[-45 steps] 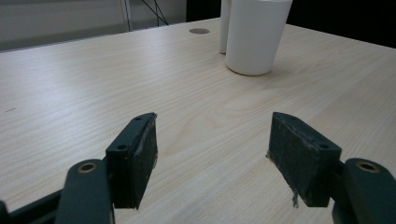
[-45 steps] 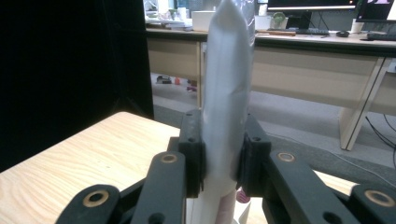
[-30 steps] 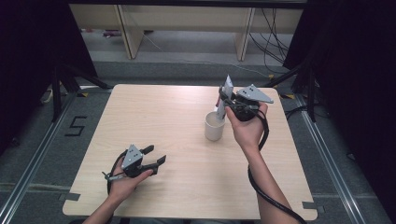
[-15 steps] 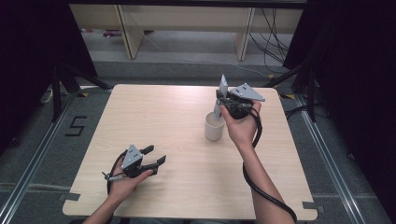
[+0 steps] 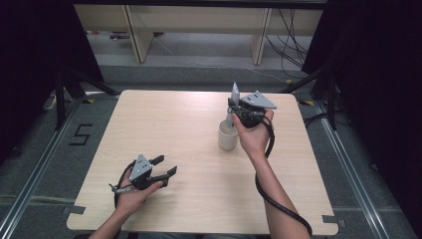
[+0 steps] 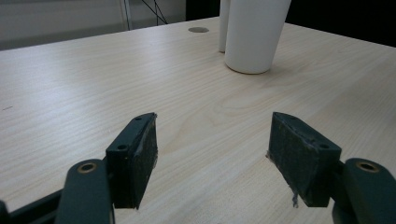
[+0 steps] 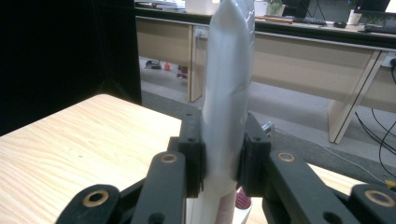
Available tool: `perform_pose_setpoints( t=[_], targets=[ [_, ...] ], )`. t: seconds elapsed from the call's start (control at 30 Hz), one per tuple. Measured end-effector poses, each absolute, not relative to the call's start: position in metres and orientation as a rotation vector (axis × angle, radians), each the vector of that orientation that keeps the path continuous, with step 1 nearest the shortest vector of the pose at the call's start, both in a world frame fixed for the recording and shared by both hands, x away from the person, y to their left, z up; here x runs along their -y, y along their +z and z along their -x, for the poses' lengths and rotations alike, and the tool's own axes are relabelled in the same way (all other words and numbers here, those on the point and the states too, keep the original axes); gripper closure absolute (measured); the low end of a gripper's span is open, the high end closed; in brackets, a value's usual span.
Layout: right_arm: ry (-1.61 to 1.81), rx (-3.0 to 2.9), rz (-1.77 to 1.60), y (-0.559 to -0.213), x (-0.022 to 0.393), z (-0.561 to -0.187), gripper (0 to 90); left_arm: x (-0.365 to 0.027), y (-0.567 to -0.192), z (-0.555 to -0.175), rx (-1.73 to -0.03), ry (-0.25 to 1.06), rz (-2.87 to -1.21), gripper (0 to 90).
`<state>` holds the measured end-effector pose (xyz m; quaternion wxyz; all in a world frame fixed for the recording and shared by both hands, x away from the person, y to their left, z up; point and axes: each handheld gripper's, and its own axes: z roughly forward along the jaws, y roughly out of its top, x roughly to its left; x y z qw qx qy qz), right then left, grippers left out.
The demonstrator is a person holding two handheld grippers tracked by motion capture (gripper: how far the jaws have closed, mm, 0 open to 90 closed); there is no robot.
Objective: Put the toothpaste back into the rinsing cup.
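I had my right tool (image 5: 233, 105) clamped on a pale grey tube (image 7: 227, 84), held upright with its lower end over the mouth of the white cup (image 5: 227, 139) that stood on the bench (image 5: 164, 119) right of centre. By my reading I was at the step of putting the tube into the cup: the next move called for keeping it vertical, lowering it straight down inside the rim, and only then letting the tool part. My left tool (image 6: 212, 161) lay low near the bench's near left corner, its pads well apart with nothing between them, facing the cup (image 6: 254, 35) from some way off. Whether the tube's bottom had already entered the cup I could not tell, since my hand (image 5: 255, 137) and the tool covered that spot. Something pinkish (image 7: 242, 199) showed below the pads, too cropped to name.
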<state>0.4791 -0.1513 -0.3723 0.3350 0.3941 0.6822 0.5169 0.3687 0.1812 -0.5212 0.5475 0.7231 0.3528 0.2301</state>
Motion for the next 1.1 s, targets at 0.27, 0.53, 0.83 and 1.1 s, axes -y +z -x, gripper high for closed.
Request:
perform_pose_setpoints(
  t=[0.27,0.53,0.83,1.1],
  targets=[
    [1.346,-1.792,-1.079,-0.381,0.15,-0.48,75.4,-0.181,-0.521,-0.368,-0.836,0.544,-1.712,32.6],
    [1.316,-1.797,-1.07,-0.391,0.152,-0.483,75.4,-0.181,-0.521,-0.368,-0.835,0.544,-1.714,32.6],
    [1.314,-1.81,-1.091,-0.4,0.15,-0.485,75.4,-0.181,-0.521,-0.368,-0.836,0.542,-1.713,32.5],
    [1.289,-1.83,-1.099,-0.41,0.15,-0.488,75.4,-0.18,-0.521,-0.368,-0.836,0.54,-1.712,32.5]
  ],
)
